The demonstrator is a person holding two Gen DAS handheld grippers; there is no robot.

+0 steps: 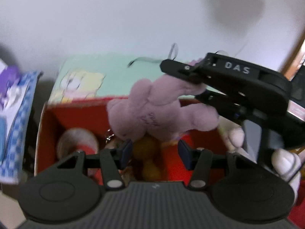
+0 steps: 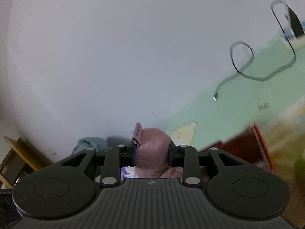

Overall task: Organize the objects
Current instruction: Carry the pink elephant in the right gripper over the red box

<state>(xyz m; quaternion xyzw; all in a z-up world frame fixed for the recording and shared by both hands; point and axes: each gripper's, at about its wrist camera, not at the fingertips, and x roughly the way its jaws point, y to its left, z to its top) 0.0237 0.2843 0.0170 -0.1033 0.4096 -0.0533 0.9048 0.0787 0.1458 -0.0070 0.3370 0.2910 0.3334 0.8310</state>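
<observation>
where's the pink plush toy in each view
Left wrist: the pink plush toy hangs mid-frame above the red box, pinched by the right claw from the right.
Right wrist: bottom centre, squeezed between the claw's pads.
Shared landmark: the black cable on the mint-green surface.

mauve plush toy (image 1: pixel 152 110), red box (image 1: pixel 47 126), mint-green mat (image 2: pixel 219 118), blue-checked booklet (image 1: pixel 17 118)

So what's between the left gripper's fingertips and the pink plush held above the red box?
Nothing solid. In the left wrist view the left gripper stands open just below the pink plush; past the gap, yellow toys in the red box.
</observation>
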